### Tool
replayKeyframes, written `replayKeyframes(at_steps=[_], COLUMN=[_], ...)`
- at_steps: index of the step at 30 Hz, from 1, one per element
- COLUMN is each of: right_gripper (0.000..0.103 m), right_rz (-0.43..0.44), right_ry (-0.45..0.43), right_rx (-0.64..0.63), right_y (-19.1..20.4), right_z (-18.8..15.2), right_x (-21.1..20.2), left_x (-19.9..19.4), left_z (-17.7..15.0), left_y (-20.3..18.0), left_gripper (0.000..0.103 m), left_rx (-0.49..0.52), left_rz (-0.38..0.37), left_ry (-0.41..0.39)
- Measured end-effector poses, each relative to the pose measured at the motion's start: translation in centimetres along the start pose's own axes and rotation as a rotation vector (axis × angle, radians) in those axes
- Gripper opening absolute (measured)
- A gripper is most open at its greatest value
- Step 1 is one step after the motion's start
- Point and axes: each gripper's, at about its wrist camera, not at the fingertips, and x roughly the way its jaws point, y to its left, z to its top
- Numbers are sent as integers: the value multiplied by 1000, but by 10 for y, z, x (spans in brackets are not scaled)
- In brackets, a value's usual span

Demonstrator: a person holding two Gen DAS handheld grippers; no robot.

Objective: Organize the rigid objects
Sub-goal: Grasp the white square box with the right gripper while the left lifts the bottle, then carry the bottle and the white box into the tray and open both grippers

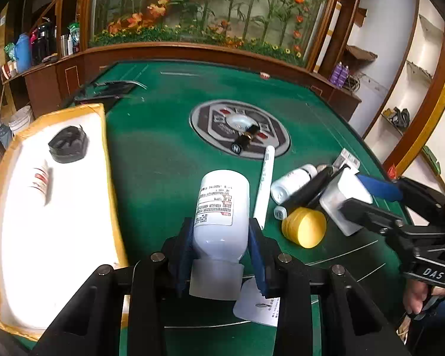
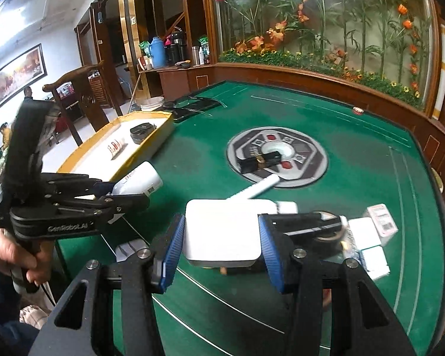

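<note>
A white bottle (image 1: 222,201) with a printed label is lifted above the green table (image 1: 157,163), and my left gripper (image 1: 219,231) is shut on it near its neck. In the right wrist view the same bottle (image 2: 139,178) pokes out of the left gripper (image 2: 124,192). My right gripper (image 2: 221,231) is shut on a flat white square box (image 2: 222,219), with its blue pads (image 2: 175,243) pressed on both sides. The left wrist view has that box (image 1: 341,198) raised in the right gripper (image 1: 368,198). A yellow-rimmed white tray (image 1: 103,148) lies left, holding a black round piece (image 1: 68,145) and a red-labelled tube (image 1: 40,181).
On the table lie a yellow round jar (image 1: 304,227), a long white tube (image 1: 265,184), a small white bottle (image 1: 290,184) and a black item (image 1: 308,190). A small black bottle (image 1: 244,141) rests on the round centre panel. Small boxes (image 2: 381,218) sit right. A wooden ledge rings the table.
</note>
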Motion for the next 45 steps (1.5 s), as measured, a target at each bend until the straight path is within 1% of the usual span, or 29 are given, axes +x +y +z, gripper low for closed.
replayKeyframes(at_steps=[9, 12, 20, 22, 25, 30, 33, 35, 42, 45], right_gripper=[49, 49, 49, 49, 49, 49, 49, 49, 49, 49], right_rz=[106, 128, 184, 197, 239, 255, 244, 241, 230, 216], right_ry=[15, 22, 21, 31, 55, 105, 118, 121, 140, 143], right_rx=[13, -9, -64, -68, -59, -99, -123, -131, -137, -134], right_y=[30, 46, 90, 99, 115, 147, 159, 165, 178, 180], right_z=[23, 29, 52, 57, 60, 60, 64, 67, 75, 81], right_x=[15, 21, 35, 41, 54, 75, 84, 89, 109, 117], left_x=[-34, -44, -61, -62, -63, -64, -64, -63, -52, -46], left_z=[8, 7, -1, -6, -11, -14, -12, -12, -1, 7], left_y=[36, 52, 91, 102, 113, 134, 150, 161, 185, 193], left_gripper=[37, 37, 37, 37, 37, 37, 37, 37, 37, 37], left_rx=[-73, -101, -176, -194, -215, -243, -265, -284, -295, -296], left_rz=[30, 47, 90, 100, 110, 127, 142, 150, 170, 157], left_ry=[-90, -111, -141, -144, -144, -144, -145, -144, -120, -104])
